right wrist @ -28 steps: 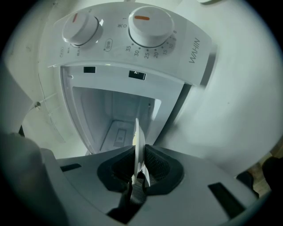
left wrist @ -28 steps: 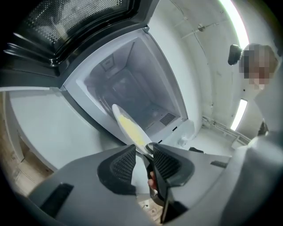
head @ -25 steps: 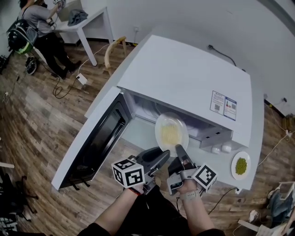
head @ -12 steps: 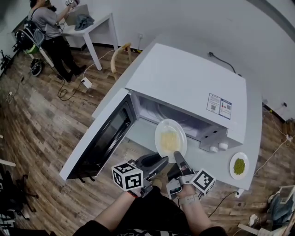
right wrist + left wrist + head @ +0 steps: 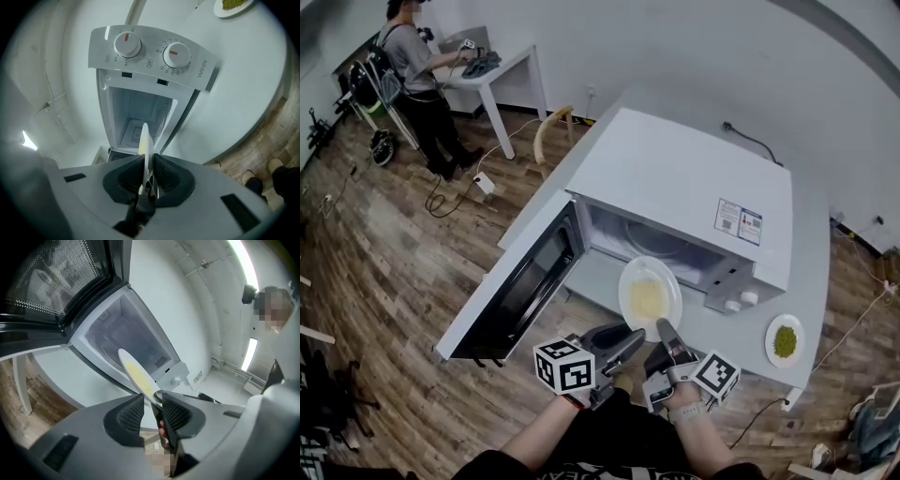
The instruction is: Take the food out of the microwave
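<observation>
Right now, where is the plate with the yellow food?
In the head view, the plate is at the centre, just outside the open microwave, right of its door; the left gripper and right gripper hold its near rim.

My left claw and right claw hide the plate's near rim. The sticker's print on the microwave is too small to read.

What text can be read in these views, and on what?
"WAHIN", as best it reads: control panel of the microwave.
Scale figures round the dials: too small.
Sticker on the microwave top: print too small.
Marker cubes: patterns only, no words.
</observation>
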Motion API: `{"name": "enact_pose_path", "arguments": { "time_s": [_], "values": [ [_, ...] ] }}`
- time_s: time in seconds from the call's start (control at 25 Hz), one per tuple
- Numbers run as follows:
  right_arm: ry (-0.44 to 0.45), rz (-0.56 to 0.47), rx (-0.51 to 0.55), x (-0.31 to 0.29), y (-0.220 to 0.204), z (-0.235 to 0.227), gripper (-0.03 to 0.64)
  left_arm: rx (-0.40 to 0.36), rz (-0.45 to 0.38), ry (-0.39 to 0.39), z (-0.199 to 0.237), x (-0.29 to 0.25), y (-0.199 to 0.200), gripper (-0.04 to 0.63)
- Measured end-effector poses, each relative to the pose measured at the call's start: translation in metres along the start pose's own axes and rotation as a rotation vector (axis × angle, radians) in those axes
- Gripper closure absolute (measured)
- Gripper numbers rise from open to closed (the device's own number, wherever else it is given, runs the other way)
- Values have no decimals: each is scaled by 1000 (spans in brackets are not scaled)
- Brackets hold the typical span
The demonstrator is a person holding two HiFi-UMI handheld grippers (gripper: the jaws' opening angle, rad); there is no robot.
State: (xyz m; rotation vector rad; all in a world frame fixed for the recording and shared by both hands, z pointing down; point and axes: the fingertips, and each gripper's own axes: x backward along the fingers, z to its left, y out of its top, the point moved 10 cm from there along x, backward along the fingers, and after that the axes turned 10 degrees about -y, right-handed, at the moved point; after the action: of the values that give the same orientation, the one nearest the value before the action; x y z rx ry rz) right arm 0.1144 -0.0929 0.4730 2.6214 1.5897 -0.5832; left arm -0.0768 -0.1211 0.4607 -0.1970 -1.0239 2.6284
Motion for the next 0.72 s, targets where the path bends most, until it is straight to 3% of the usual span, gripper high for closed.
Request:
{"name": "enact_pose_path", "arguments": {
  "time_s": [0.72],
  "values": [
    [8,33,-15,21,-5,10,558,16,9,-1,-25,8,-3,472]
  ]
}}
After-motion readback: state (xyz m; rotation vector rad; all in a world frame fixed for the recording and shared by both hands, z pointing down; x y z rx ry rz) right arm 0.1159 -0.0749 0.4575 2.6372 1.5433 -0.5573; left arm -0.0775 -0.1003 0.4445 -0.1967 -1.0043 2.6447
